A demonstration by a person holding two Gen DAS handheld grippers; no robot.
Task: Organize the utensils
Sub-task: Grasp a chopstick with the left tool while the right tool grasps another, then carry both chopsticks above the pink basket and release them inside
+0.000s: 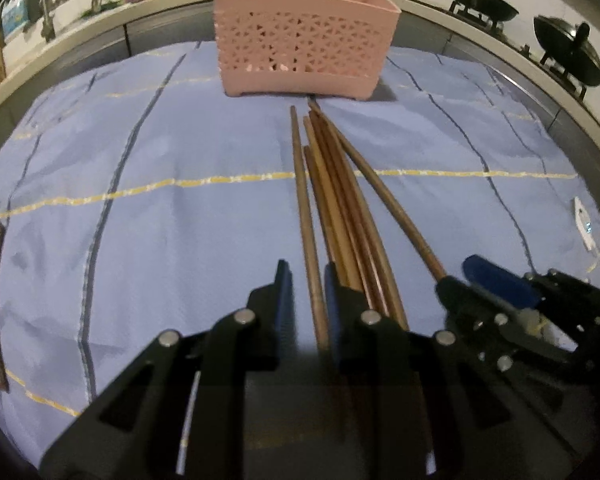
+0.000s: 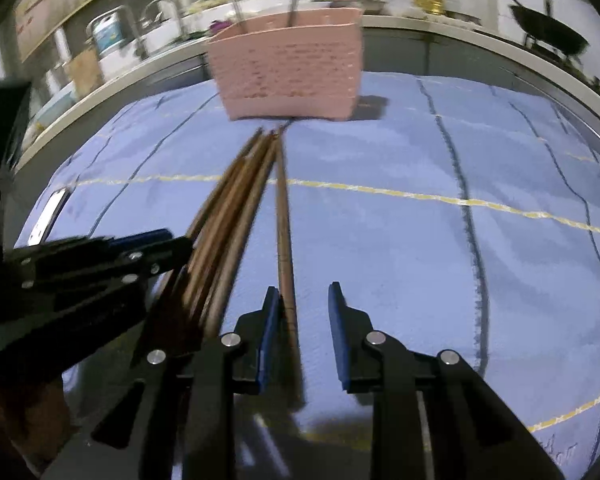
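Nearest, the left tool [image 1: 308, 292] tilts steeply down toward the desk [image 1: 140, 200], its two blue-padded fingers a little apart with one chopstick [image 1: 306, 216] lying in the gap between them; whether the pads actually press on it I cannot tell. Just to its right the right tool [image 2: 304, 312] tilts down the same way, fingers spread a bit wider, and another single chopstick [image 2: 284, 232] runs up through that gap close against the left pad (touching or not is hard to say, since this view is smeared). Each tool shows at the edge of the other's view, so the two sit side by side, near each other.

Between the two singled-out sticks lies the bundle of chopsticks [image 1: 340, 200], brown and wooden, on a blue cloth [image 1: 120, 160] with yellow and dark stripes. All of them run lengthwise away from the tools, thick ends near, thin tips fanned together and pointing at the basket. Their near ends are hidden under the tools' black frames.

Farther off stands a pink basket [image 1: 304, 48] with a pierced wall, upright on the cloth, just beyond the tips. Two dark handles stick up out of it; what they belong to is cut off. Behind, woks [image 1: 480, 4] sit on a stove along the back counter.
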